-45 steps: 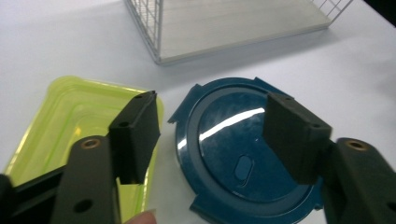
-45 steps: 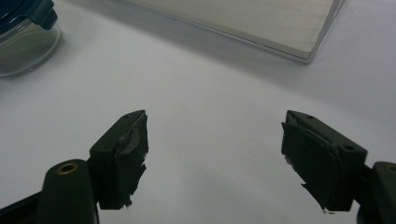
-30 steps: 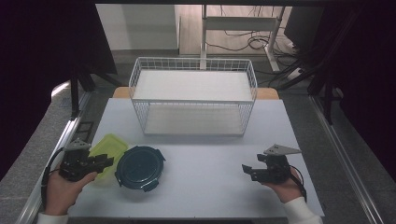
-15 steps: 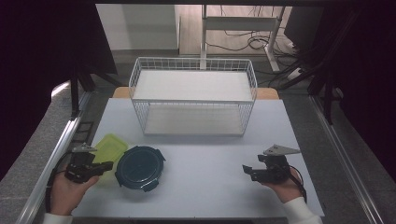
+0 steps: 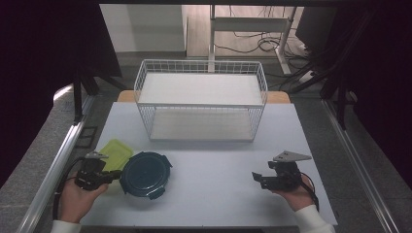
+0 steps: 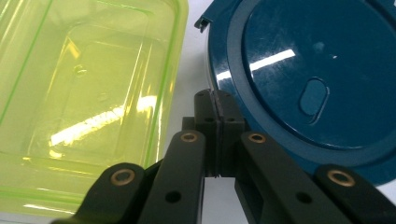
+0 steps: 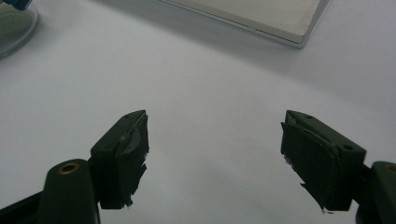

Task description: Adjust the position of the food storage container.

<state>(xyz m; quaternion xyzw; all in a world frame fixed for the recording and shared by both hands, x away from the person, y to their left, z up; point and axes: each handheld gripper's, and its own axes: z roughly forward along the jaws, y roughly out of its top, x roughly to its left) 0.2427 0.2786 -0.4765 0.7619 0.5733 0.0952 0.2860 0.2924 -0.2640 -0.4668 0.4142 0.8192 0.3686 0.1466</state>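
Observation:
A round dark-blue lidded container [image 5: 145, 174] [image 6: 303, 79] lies at the front left of the white table. A yellow-green clear rectangular container [image 5: 115, 153] [image 6: 88, 93] sits just left of it. My left gripper [image 5: 114, 176] [image 6: 215, 100] is low over the narrow gap between the two, shut with its pads pressed together and nothing between them. At the front right, my right gripper [image 5: 258, 179] [image 7: 215, 154] rests open over bare table, with nothing between its jaws.
A white wire basket [image 5: 200, 104] [image 7: 261, 14] with two shelf levels stands at the back middle of the table [image 5: 214, 194]. A metal rail [image 5: 58, 160] runs along the table's left side, with cables and a stand on the floor behind.
My left gripper has sunk a little toward the table beside the blue container, and its jaws have closed together. The right gripper has kept still.

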